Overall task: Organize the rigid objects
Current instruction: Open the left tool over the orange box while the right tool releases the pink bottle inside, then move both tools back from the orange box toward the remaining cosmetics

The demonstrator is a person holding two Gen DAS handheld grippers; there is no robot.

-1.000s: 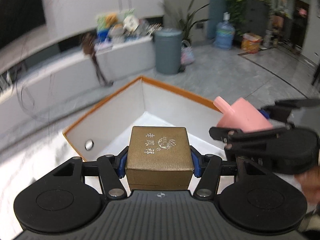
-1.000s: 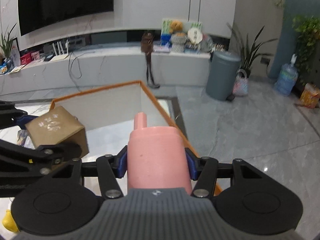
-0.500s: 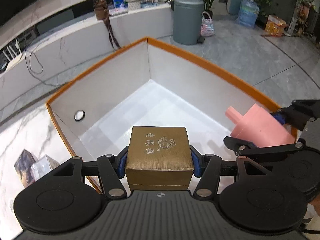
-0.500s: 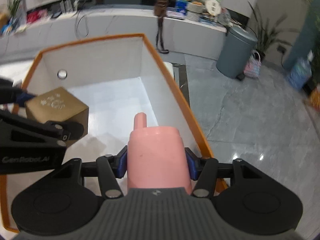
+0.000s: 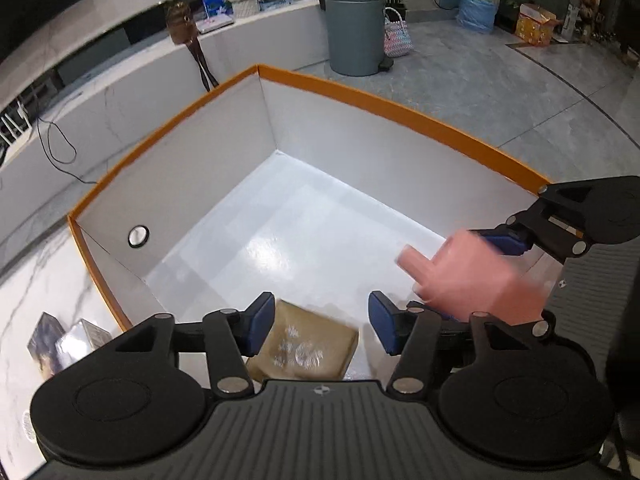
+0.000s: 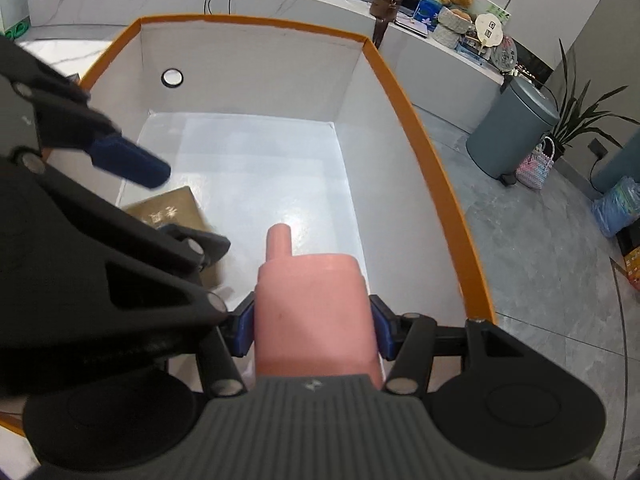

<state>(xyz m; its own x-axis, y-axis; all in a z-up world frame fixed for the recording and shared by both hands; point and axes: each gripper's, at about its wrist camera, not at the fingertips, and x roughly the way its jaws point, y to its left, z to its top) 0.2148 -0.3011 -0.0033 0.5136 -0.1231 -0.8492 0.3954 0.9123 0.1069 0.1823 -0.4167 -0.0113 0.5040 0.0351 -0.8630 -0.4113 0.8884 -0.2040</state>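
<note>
The gold box lies in the orange-rimmed bin beneath the spread left hand-held gripper, while the right hand-held gripper pinches the pink bottle, not yet placed.

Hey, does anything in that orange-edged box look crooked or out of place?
The gold box sits askew to the walls of the big box, beneath the open left hand-held gripper. Nothing looks spilled or damaged.
</note>
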